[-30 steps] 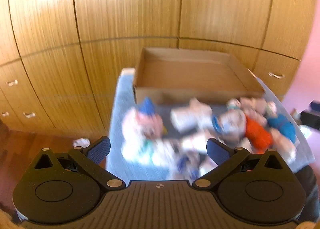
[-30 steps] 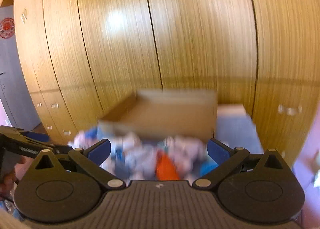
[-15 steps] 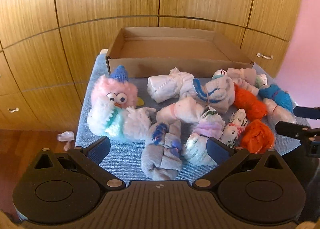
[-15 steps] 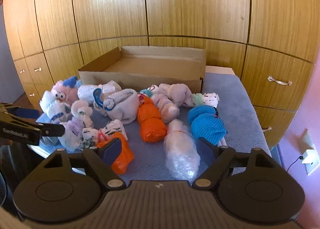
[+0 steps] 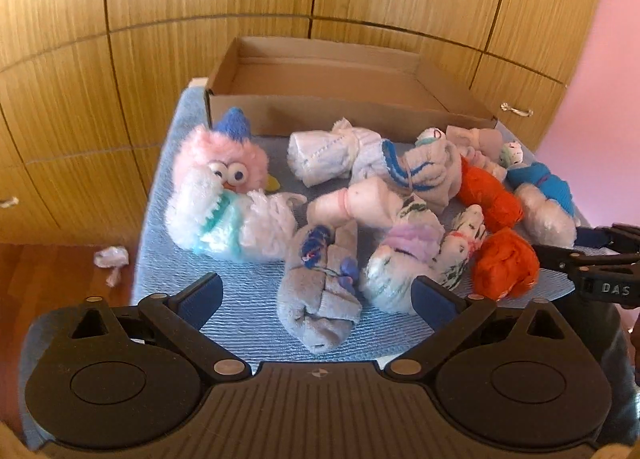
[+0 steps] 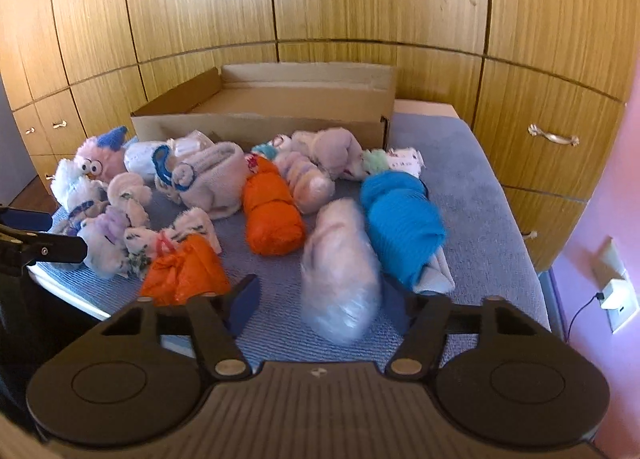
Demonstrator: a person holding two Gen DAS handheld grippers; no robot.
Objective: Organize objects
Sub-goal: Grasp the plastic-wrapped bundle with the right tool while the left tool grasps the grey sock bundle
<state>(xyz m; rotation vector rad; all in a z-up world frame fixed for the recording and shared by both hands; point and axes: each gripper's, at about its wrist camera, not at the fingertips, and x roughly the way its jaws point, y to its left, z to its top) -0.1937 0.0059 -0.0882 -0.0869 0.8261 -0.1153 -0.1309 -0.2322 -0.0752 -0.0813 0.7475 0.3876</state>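
Both my grippers have dropped toward the sock bundles on the blue mat [image 6: 472, 187]. My right gripper [image 6: 320, 299] has just been narrowing around the pale fluffy bundle [image 6: 340, 271], pads not yet pressing; my left gripper [image 5: 318, 295] gapes wide over the grey bundle [image 5: 320, 299].

From my left wrist view the right gripper [image 5: 592, 259] is cut off at the frame edge. In my right wrist view the pale fluffy bundle [image 6: 340, 271] is motion-blurred and hides the right-hand fingertip. Crumpled scraps [image 5: 111, 259] on the floor: too small to identify.
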